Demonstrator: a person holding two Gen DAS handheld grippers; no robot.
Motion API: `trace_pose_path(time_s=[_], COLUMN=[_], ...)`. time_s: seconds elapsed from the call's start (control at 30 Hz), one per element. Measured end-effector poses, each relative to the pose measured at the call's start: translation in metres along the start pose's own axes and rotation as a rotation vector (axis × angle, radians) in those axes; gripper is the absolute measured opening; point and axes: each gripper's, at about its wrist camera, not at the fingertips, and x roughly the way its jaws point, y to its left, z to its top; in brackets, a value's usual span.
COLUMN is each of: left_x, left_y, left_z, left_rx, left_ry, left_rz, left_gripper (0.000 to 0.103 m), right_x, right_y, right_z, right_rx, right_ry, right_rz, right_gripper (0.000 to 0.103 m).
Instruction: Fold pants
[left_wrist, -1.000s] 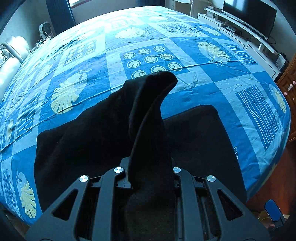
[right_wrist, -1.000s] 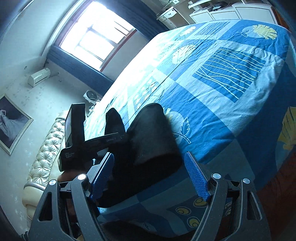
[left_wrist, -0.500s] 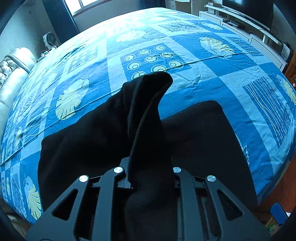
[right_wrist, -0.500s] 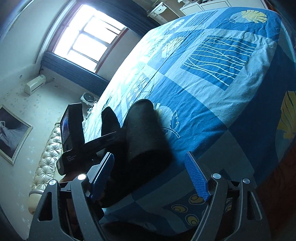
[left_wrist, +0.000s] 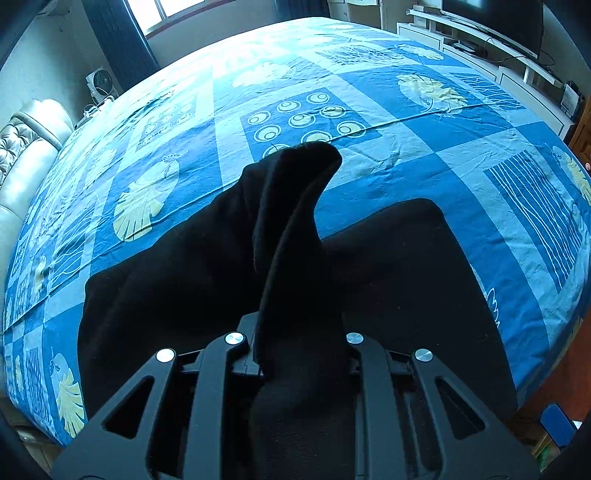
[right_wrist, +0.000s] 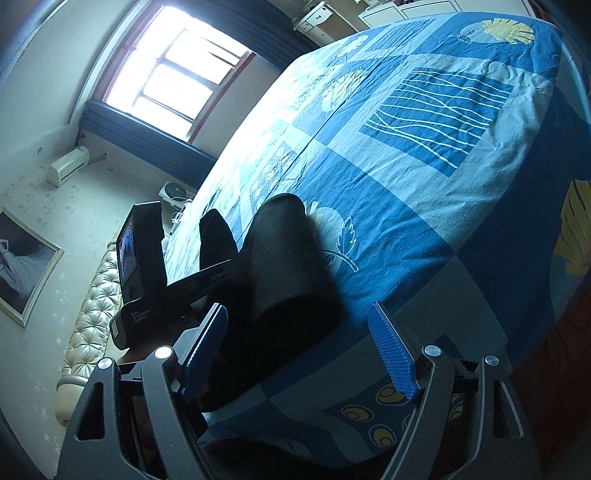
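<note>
The black pants (left_wrist: 207, 280) lie near the bed's near edge, spread across the blue patterned bedspread (left_wrist: 424, 158), one dark panel reaching toward the near right-hand corner. A thick fold of the cloth rises from the heap and runs straight into the left gripper (left_wrist: 299, 354), whose jaws are just starting to ease apart with the fabric between them; the pads look to be pressing on it for now, and the peak of the fold stands above the bed.

The risk, as I judge it, is that the loosening pinch lets the raised fold go before it is carried over, so it slumps back crooked onto the heap and the crease comes out uneven. A bunched grip may also hold several layers at once, dragging the lower panel along. The part lying close to the near edge could slide off the bed if pulled that way.

The right gripper (right_wrist: 299, 350) holds nothing: its blue pads (right_wrist: 391, 350) stand wide apart, hovering at the near edge just beside the pants.

The left wrist view shows the whole spread of the garment and the pinch itself. Only the right wrist view shows the left tool's body (right_wrist: 142, 273) from the side, a rounded roll of the pants (right_wrist: 288, 266) beside it, and the bedspread's overhang at the bed's edge.
</note>
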Motion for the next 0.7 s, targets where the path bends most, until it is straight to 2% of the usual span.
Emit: trace_pose_path(time_s=[0.07,0.13,0.2,0.33,0.37,0.43,0.53,0.6,0.7], left_x=[-0.004,-0.012,-0.027,-0.068,-0.077,-0.09,-0.091,-0.084,-0.069], left_y=[-0.001,0.001,0.007,0.039,0.049,0.077,0.12,0.148,0.184], left_z=[-0.001,-0.002,-0.006,-0.022,-0.027,-0.04,-0.057,-0.068,-0.085], left_rx=[0.003,-0.004,-0.04,-0.144,-0.169,-0.227,-0.299,-0.334,-0.39], left_ry=[-0.005,-0.017,-0.046,-0.128,-0.15,-0.2,-0.224,-0.209,-0.161], left_rz=[-0.004,-0.043,-0.119,-0.266,-0.286,-0.295,-0.231,-0.189,-0.145], left_gripper=[0.024,0.036,0.065,0.081,0.09,0.094,0.095,0.095,0.095], right_x=[-0.001,-0.003,-0.007,-0.013,-0.013,-0.01,0.005,0.024,0.06], right_y=[0.0,0.001,0.002,0.008,0.011,0.022,0.045,0.061,0.078], right_z=[0.001,0.002,0.005,0.012,0.014,0.017,0.026,0.035,0.049], right_rx=[-0.004,-0.013,-0.019,-0.043,-0.055,-0.096,-0.168,-0.203,-0.232], right_ry=[-0.003,-0.008,-0.019,-0.029,-0.025,-0.009,0.029,0.072,0.135], right_rz=[-0.003,-0.009,-0.011,-0.002,0.008,0.032,0.073,0.124,0.123], right_gripper=[0.078,0.078,0.078,0.078,0.078,0.078,0.078,0.078,0.078])
